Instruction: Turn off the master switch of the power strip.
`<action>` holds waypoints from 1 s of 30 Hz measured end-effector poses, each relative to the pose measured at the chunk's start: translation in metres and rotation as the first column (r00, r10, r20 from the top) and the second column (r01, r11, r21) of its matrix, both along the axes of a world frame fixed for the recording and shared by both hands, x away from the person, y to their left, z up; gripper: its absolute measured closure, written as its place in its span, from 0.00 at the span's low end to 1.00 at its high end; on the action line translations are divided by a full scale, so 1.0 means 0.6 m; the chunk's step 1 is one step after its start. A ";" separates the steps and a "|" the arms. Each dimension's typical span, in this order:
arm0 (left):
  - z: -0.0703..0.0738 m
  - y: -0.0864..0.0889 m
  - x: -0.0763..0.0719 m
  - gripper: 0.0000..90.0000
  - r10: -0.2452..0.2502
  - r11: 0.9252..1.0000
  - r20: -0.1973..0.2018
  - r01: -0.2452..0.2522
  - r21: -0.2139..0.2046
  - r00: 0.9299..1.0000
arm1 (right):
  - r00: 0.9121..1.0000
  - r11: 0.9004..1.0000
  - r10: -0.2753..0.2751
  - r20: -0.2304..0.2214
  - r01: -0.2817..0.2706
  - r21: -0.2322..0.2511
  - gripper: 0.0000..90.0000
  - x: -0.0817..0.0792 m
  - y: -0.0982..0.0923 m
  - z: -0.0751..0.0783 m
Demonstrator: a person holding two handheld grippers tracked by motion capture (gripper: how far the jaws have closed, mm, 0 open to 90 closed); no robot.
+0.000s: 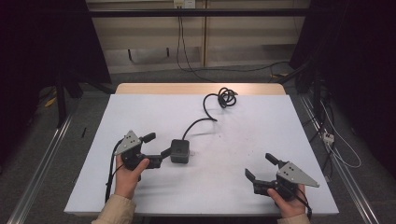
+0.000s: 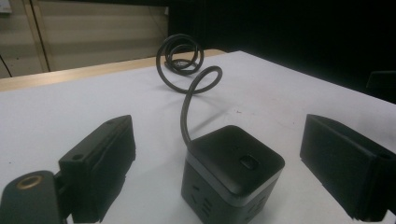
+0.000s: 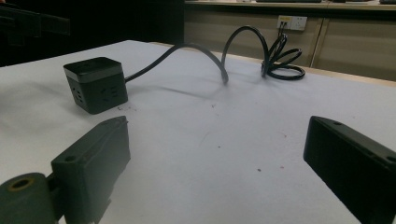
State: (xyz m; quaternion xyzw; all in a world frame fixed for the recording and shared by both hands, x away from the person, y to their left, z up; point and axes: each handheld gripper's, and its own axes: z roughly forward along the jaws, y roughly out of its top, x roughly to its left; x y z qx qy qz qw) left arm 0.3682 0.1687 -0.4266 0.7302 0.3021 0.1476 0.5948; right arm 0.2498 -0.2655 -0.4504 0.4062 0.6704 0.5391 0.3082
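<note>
1. The left gripper (image 1: 157,145) is sitting at the black cube power socket (image 1: 180,150), with the cube lying just ahead of and between its two jaws.
2. In the left gripper view, the left gripper (image 2: 219,163) is holding its jaws apart; one pad is standing clear on each side of the cube power socket (image 2: 232,170), and neither pad is pressing on it.
3. The cube is resting flat on the white table (image 1: 243,135), button face up. Its power cable (image 1: 210,109) is leaving the far side, away from the jaws, and ending in a coil (image 1: 227,97) near the table's back edge.
4. The cube is showing no long axis; the cable run is the only direction to respect, and it is pointing straight away from the left jaws.
5. The right gripper (image 1: 263,166) is resting well apart from the cube, jaws wide apart with nothing between them. The cube power socket (image 3: 95,84) is lying far ahead and off toward its left jaw.
6. Judgement: the left hand is the nearer one, so the coming move is likely a squeeze across the cube's side faces.
</note>
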 end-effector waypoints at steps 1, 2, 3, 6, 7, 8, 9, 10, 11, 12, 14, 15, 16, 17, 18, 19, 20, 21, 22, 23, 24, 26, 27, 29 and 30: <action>0.000 -0.001 0.001 0.12 -0.001 1.000 0.000 0.001 0.000 1.000 | 1.000 1.000 -0.001 -0.001 0.001 0.001 0.07 0.000 0.000 0.000; 0.001 -0.001 0.001 0.12 0.000 1.000 0.003 0.000 0.004 1.000 | 1.000 1.000 -0.001 0.000 0.001 0.001 0.07 0.000 0.000 0.000; 0.001 -0.001 0.002 0.12 0.003 1.000 0.000 -0.003 0.004 1.000 | 1.000 1.000 -0.001 0.000 0.001 0.001 0.07 0.000 0.000 0.000; 0.001 -0.003 0.004 0.13 0.002 1.000 -0.005 -0.002 0.000 1.000 | 1.000 1.000 -0.001 0.000 0.001 0.001 0.07 0.000 0.000 0.000; 0.001 -0.004 0.005 0.13 0.000 1.000 -0.004 0.000 0.005 1.000 | 1.000 1.000 -0.001 -0.001 0.001 0.002 0.07 0.000 0.000 0.000; 0.001 -0.005 0.005 0.14 0.000 1.000 -0.006 0.000 0.004 1.000 | 1.000 1.000 0.000 0.000 0.000 0.002 0.07 0.000 0.000 0.000; 0.001 -0.005 0.005 0.14 0.000 1.000 -0.008 0.000 0.004 1.000 | 1.000 1.000 -0.001 0.000 0.001 0.001 0.07 0.000 0.000 0.000; 0.002 -0.006 0.005 0.15 -0.002 1.000 -0.008 0.002 0.001 1.000 | 1.000 1.000 -0.001 0.000 0.001 0.002 0.07 0.000 0.000 0.000; 0.002 -0.007 0.006 0.15 -0.006 1.000 -0.007 0.006 0.003 1.000 | 1.000 1.000 -0.001 -0.001 0.001 0.002 0.07 0.000 -0.001 0.000; 0.003 -0.008 0.006 0.16 -0.006 1.000 -0.007 0.006 0.005 1.000 | 1.000 1.000 -0.002 -0.001 0.002 0.004 0.07 0.000 0.000 0.000; 0.004 -0.009 0.007 0.17 -0.005 1.000 -0.009 0.005 0.005 1.000 | 1.000 1.000 -0.002 0.000 0.002 0.004 0.07 0.000 -0.001 0.001; 0.004 -0.010 0.008 0.18 -0.004 1.000 -0.009 0.004 0.004 1.000 | 1.000 1.000 -0.002 0.000 0.002 0.004 0.07 0.000 -0.001 0.001; 0.004 -0.010 0.008 0.18 -0.002 1.000 -0.009 0.002 0.006 1.000 | 1.000 1.000 -0.002 0.000 0.002 0.004 0.07 -0.001 -0.001 0.001; 0.005 -0.011 0.009 0.19 -0.001 1.000 -0.010 0.001 0.008 1.000 | 1.000 1.000 -0.002 0.001 0.002 0.003 0.07 -0.001 -0.001 0.001; 0.005 -0.011 0.010 0.20 -0.002 1.000 -0.009 0.002 0.009 1.000 | 1.000 1.000 -0.002 0.000 0.002 0.004 0.07 -0.001 -0.001 0.001; 0.005 -0.012 0.010 0.21 -0.001 1.000 -0.012 0.001 0.010 1.000 | 1.000 1.000 -0.002 0.000 0.002 0.003 0.07 0.000 -0.001 0.001; 0.005 -0.013 0.010 0.21 -0.001 1.000 -0.012 0.001 0.007 1.000 | 1.000 1.000 -0.002 0.000 0.002 0.004 0.07 -0.001 -0.001 0.001; 0.005 -0.014 0.011 0.21 -0.002 1.000 -0.010 0.003 0.010 1.000 | 1.000 1.000 -0.002 0.000 0.002 0.004 0.07 -0.001 -0.001 0.001; 0.006 -0.015 0.011 0.22 -0.002 1.000 -0.012 0.002 0.010 1.000 | 1.000 1.000 -0.003 0.000 0.003 0.003 0.07 0.000 -0.001 0.001; 0.006 -0.015 0.012 0.23 -0.003 1.000 -0.012 0.003 0.011 1.000 | 1.000 1.000 -0.002 0.000 0.002 0.003 0.07 0.000 -0.001 0.001; 0.006 -0.016 0.012 0.23 -0.003 1.000 -0.012 0.003 0.011 1.000 | 1.000 1.000 -0.001 0.000 0.001 0.002 0.07 0.000 -0.002 0.001; 0.006 -0.018 0.012 0.24 -0.006 1.000 -0.015 0.006 0.013 1.000 | 1.000 1.000 -0.002 0.001 0.002 0.002 0.07 0.000 -0.002 0.001; 0.006 -0.018 0.013 0.24 -0.007 1.000 -0.017 0.007 0.014 1.000 | 1.000 1.000 -0.002 0.001 0.002 0.002 0.07 0.000 -0.002 0.001; 0.006 -0.019 0.014 0.25 -0.009 1.000 -0.022 0.009 0.016 1.000 | 1.000 1.000 -0.002 0.001 0.002 0.003 0.07 0.000 -0.002 0.001; 0.006 -0.019 0.014 0.26 -0.010 1.000 -0.025 0.010 0.017 1.000 | 1.000 1.000 -0.002 0.001 0.002 0.001 0.07 0.000 -0.002 0.001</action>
